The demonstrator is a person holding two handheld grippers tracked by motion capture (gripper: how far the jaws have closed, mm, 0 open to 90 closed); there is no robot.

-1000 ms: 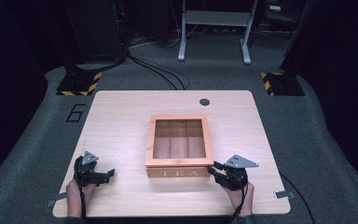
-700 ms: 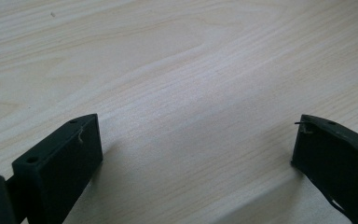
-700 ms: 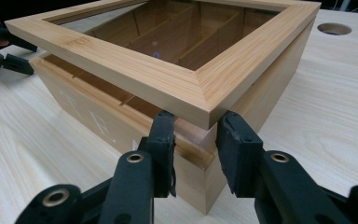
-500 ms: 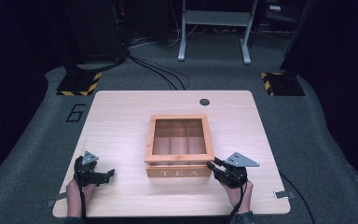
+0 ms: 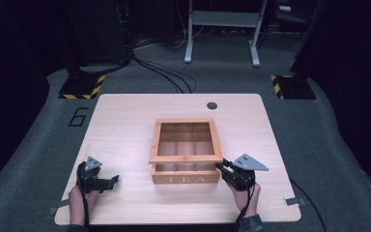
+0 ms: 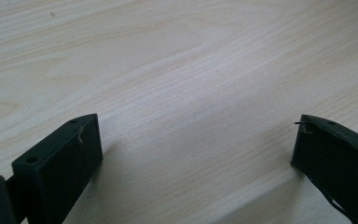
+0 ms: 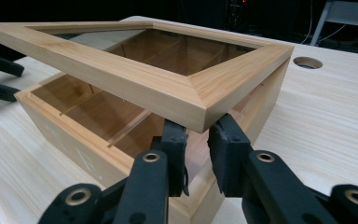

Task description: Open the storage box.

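Note:
A wooden tea box [image 5: 186, 179] marked TEA stands mid-table, divided into several compartments. Its glass-paned lid [image 5: 186, 158] is tilted up at the front, hinged at the back. My right gripper [image 5: 221, 167] is at the box's front right corner. In the right gripper view the lid [image 7: 135, 70] rests its corner on the tips of my right gripper [image 7: 198, 128], above the box wall [image 7: 65, 126]. The jaws are almost together with nothing between them. My left gripper [image 5: 113, 180] sits on the table front left, well apart from the box. Its jaws stand wide open over bare wood [image 6: 196, 135].
A round cable hole [image 5: 212, 105] lies in the tabletop [image 5: 125, 116] behind the box. The table's front edge is just behind both hands. On the floor beyond stand a metal frame [image 5: 222, 19] and striped bases [image 5: 82, 87].
The lid's front edge has risen off the box, lifted at its front right corner on my right gripper. The left gripper has stayed where it was.

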